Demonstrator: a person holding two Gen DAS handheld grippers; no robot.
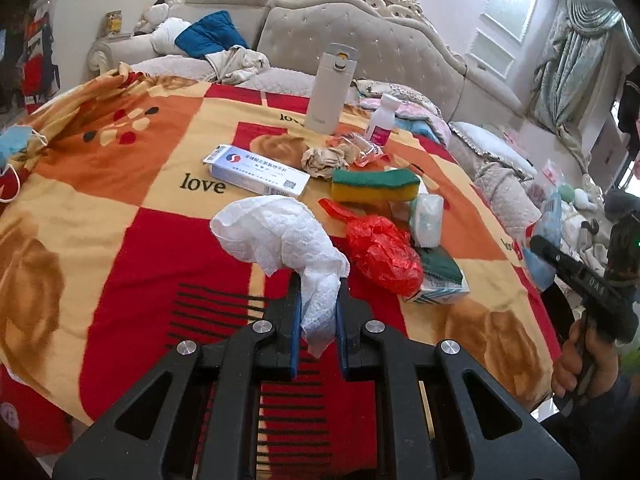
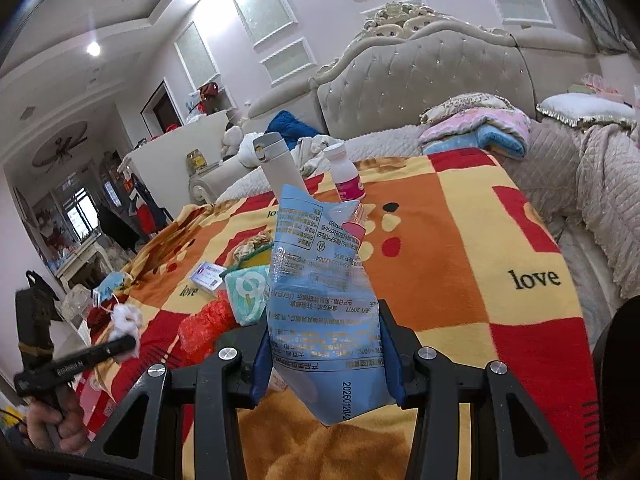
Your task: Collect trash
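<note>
Left tongs [image 1: 318, 300] clamp a white tissue [image 1: 280, 232]; right tongs [image 2: 326, 354] clamp a blue packet [image 2: 320, 300] (contents unclear).

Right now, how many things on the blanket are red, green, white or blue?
Red: 1, red plastic bag
Green-topped: 2, sponge, second green sponge
White: 2, tissue in left gripper, thermos
Blue: 1, blue wrapper in right gripper
Total: 6
</note>
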